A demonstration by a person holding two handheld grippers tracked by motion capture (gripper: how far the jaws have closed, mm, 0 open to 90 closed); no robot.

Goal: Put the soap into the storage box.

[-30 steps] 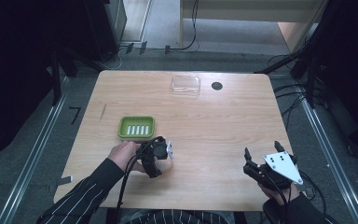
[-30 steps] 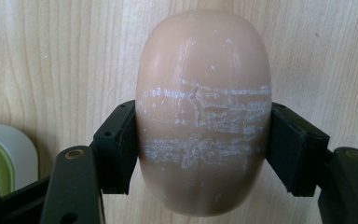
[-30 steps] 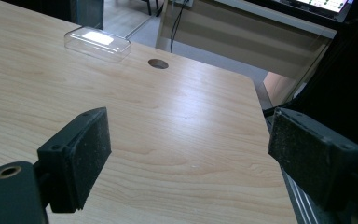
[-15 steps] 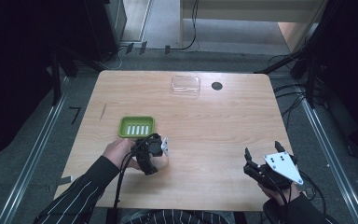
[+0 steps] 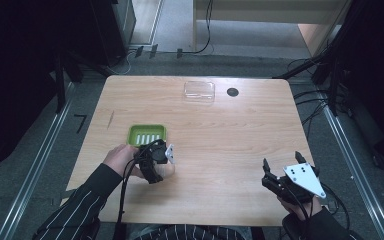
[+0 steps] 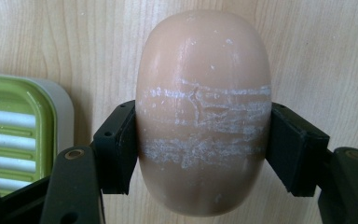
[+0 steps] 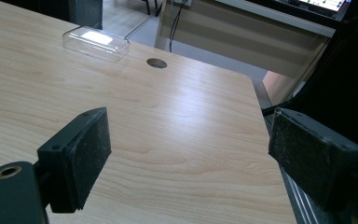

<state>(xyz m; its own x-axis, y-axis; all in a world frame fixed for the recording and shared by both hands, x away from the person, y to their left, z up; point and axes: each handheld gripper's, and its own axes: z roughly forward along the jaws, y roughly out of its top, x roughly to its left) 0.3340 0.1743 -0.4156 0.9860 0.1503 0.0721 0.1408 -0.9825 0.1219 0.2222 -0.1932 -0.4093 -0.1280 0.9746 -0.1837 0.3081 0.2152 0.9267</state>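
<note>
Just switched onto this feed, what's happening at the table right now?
A person is working with a gripper in each hand. The left gripper is clamped across the middle of a beige soap bar, right beside the green slotted soap dish, which holds no soap. The right gripper is open and holds nothing, near the table's near right corner. A clear plastic lid lies at the far edge, next to a round hole in the tabletop.

The left tongs [image 5: 156, 162] point down at the near left of the counter [image 5: 230, 130], jaws clamped on a soap [image 6: 203, 112]. The right tongs [image 5: 280, 172] sit at the near right, jaws spread wide, gripping nothing.
</note>
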